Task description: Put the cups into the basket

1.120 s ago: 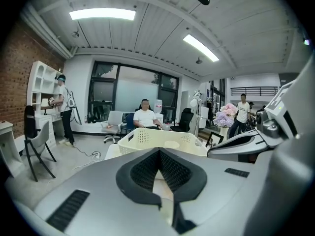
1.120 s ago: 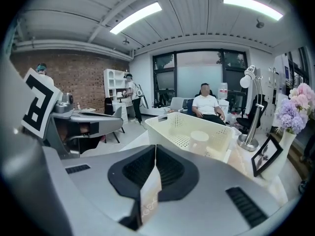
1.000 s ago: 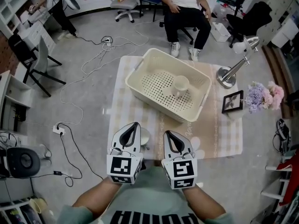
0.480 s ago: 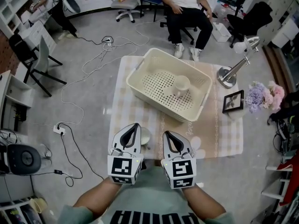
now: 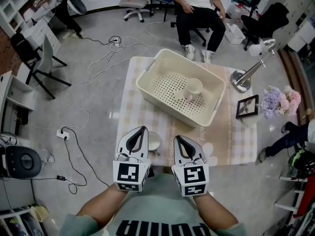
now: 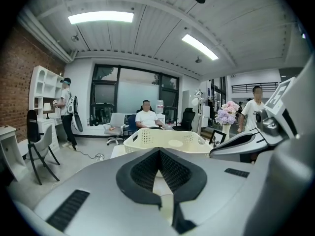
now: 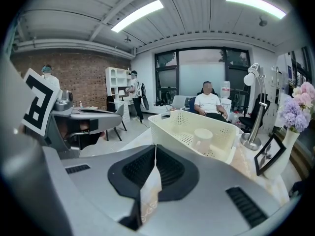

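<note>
A cream perforated basket (image 5: 158, 68) stands on the checked tablecloth (image 5: 132, 113), with one cream cup (image 5: 193, 88) upright inside it. Two more pale cups stay on the cloth near the front edge: one (image 5: 154, 141) just right of my left gripper (image 5: 141, 130), the other (image 5: 207, 151) just right of my right gripper (image 5: 178, 139). Each is partly hidden by the gripper beside it. Both grippers hover side by side in front of the basket, jaws shut and holding nothing. The right gripper view shows the basket (image 7: 173, 125) and its cup (image 7: 202, 138) ahead.
A desk lamp (image 5: 244, 75), a small picture frame (image 5: 245, 106) and a vase of flowers (image 5: 278, 101) stand along the table's right side. A person sits on a chair (image 5: 198, 9) behind the table. Cables (image 5: 101, 60) lie on the floor to the left. Someone's leg (image 5: 278, 142) shows at the right.
Both grippers hold the same place, still shut. The head view has shifted slightly, and a person's leg has come into view at the right edge.
</note>
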The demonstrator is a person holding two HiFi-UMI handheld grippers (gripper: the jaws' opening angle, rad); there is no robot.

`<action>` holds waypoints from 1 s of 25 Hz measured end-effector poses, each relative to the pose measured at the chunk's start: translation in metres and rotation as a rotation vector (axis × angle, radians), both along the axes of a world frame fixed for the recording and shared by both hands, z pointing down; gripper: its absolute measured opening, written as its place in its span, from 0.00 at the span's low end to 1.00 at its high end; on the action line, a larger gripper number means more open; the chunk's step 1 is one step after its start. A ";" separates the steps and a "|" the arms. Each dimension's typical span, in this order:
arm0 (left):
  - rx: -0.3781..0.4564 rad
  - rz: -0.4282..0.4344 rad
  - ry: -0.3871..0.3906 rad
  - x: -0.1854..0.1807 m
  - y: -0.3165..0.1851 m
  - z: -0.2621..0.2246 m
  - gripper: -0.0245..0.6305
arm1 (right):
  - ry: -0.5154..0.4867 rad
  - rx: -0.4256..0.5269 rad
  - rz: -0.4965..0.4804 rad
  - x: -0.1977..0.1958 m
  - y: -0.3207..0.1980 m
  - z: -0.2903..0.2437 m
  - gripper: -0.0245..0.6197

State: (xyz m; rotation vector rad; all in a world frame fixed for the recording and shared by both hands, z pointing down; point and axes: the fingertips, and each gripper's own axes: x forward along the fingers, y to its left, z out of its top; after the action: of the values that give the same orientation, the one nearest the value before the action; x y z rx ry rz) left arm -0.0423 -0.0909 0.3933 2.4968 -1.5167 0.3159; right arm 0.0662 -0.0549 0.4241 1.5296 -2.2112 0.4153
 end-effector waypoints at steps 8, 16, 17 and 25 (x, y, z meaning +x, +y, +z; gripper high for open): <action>0.019 -0.080 -0.026 -0.033 0.000 0.005 0.05 | -0.010 -0.014 -0.085 -0.028 -0.008 0.004 0.07; -0.033 -0.171 -0.045 -0.073 0.003 0.031 0.05 | -0.017 -0.119 -0.233 -0.075 -0.009 0.032 0.36; -0.039 -0.179 -0.046 -0.076 0.004 0.034 0.05 | -0.012 -0.129 -0.249 -0.079 -0.008 0.036 0.39; -0.091 -0.203 -0.055 -0.088 0.004 0.059 0.05 | 0.038 -0.205 -0.336 -0.095 -0.003 0.073 0.50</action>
State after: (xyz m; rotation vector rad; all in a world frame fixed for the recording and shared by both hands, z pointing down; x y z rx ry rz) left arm -0.1306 -0.0870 0.4520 2.2598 -1.7196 0.4128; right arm -0.0287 -0.0583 0.4969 1.0295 -2.2608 0.4832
